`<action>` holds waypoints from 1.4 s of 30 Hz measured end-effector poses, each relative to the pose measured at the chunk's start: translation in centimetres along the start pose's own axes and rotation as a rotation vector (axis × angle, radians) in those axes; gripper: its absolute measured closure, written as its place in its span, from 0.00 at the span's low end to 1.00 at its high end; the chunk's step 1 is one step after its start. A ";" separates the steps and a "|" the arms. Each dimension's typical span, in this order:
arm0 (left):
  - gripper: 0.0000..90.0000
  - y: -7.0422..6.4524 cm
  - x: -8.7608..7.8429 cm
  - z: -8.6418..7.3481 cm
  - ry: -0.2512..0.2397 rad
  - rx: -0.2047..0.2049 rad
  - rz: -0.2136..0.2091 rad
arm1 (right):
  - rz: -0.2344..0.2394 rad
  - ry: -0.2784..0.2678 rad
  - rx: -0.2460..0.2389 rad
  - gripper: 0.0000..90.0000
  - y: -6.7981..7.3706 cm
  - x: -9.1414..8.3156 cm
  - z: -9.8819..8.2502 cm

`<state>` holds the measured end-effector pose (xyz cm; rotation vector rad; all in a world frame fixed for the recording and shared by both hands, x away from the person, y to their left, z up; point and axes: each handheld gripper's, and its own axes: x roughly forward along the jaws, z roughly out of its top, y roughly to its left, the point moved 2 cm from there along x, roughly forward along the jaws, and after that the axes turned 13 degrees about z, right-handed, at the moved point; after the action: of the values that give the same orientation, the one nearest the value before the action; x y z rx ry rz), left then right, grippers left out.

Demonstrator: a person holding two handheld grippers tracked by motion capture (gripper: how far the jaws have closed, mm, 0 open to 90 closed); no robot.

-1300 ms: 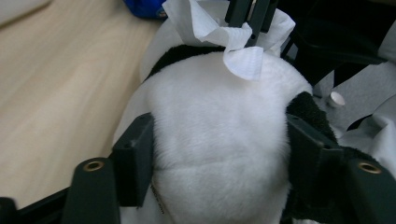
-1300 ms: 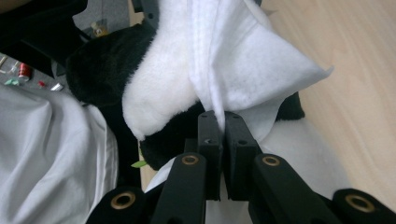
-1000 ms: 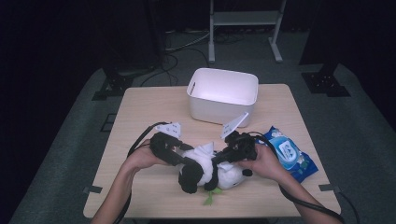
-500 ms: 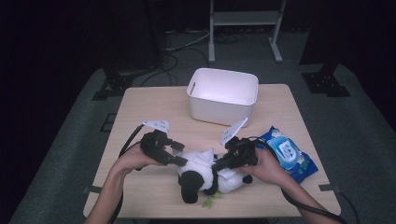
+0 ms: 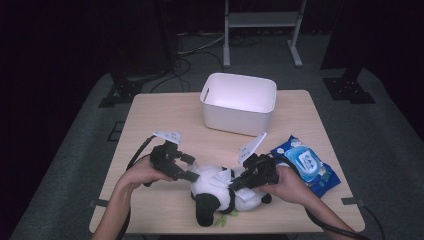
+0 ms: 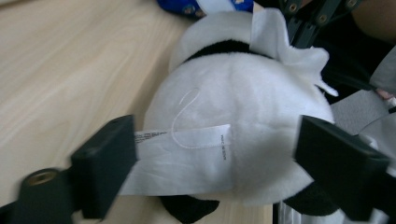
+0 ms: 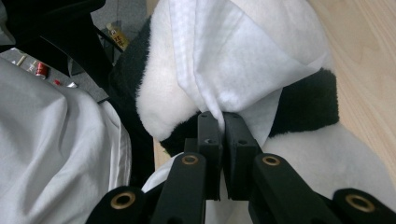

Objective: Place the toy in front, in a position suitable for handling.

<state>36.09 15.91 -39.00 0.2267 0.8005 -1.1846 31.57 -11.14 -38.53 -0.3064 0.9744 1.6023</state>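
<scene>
While your right gripper (image 7: 219, 116) has its fingers (image 7: 208, 140) pinched together on the white wet wipe (image 7: 233, 60), keep that pinch firm and drag the wipe in short strokes across the plush panda (image 5: 222, 192), rather than lifting it clear of the fur. The panda lies on the wooden surface (image 5: 160, 120) at the edge nearest you, its black limbs on your side and its white rump turned toward the left gripper (image 5: 187, 170).

That left gripper has just been opening: its fingers (image 6: 105, 163) now stand apart on either side of the panda's rump, and the sewn-in care label (image 6: 182, 161) lies against the inner face of one of them, but nothing is gripped. I would judge the toy free to slide under the wipe, so either close again on the rump or press it down before you wipe hard. Take care not to catch the label alone; it looks too flimsy to steady the toy.

Just beyond the panda on your right hand's side, the blue pack of wet wipes (image 5: 305, 165) lies flat, partly behind your right hand. Farther back from the panda stands the white plastic bin (image 5: 240, 102), well apart from it, open-topped and, as I judge it, a likely place for the used wipe afterwards.
</scene>
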 end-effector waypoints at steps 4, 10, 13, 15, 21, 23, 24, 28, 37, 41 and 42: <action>0.16 -1.0 0.5 0.4 0.032 0.033 -0.013 | -0.001 -0.002 -0.003 0.95 -0.1 0.1 0.1; 0.03 -1.5 2.7 0.4 0.115 0.036 -0.025 | 0.015 0.021 -0.012 0.96 0.2 0.7 0.0; 0.01 -1.6 3.7 0.1 0.129 0.033 -0.052 | 0.005 0.034 -0.017 0.96 0.3 1.0 -0.1; 0.01 -1.7 3.9 0.0 0.130 0.047 -0.065 | -0.007 0.041 -0.020 0.96 0.3 1.4 -0.2; 0.12 -1.2 3.6 0.5 0.121 0.084 -0.085 | -0.051 0.030 -0.024 0.97 0.1 1.6 0.0; 0.14 -0.7 3.5 0.7 0.108 0.081 -0.107 | -0.087 0.010 -0.030 0.97 -0.1 1.6 0.2; 0.14 -0.5 3.5 0.7 0.110 0.075 -0.108 | -0.091 0.002 -0.029 0.97 -0.2 1.6 0.2; 0.15 -0.3 3.3 0.9 0.095 0.091 -0.095 | -0.103 -0.023 -0.026 0.97 -0.6 1.5 0.3; 0.15 -0.1 2.8 1.4 0.105 0.128 -0.036 | -0.120 -0.065 -0.025 0.97 -1.5 1.9 1.0; 0.16 -0.9 2.7 1.3 0.108 0.151 0.009 | -0.099 -0.059 -0.014 0.96 -1.3 0.9 0.9; 0.16 -1.3 2.7 1.2 0.104 0.160 0.016 | -0.114 -0.061 -0.011 0.96 -1.3 0.1 0.7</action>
<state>35.84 12.76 -39.64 0.4284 0.7938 -1.2307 32.91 -10.60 -38.70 -0.3134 0.8865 1.5047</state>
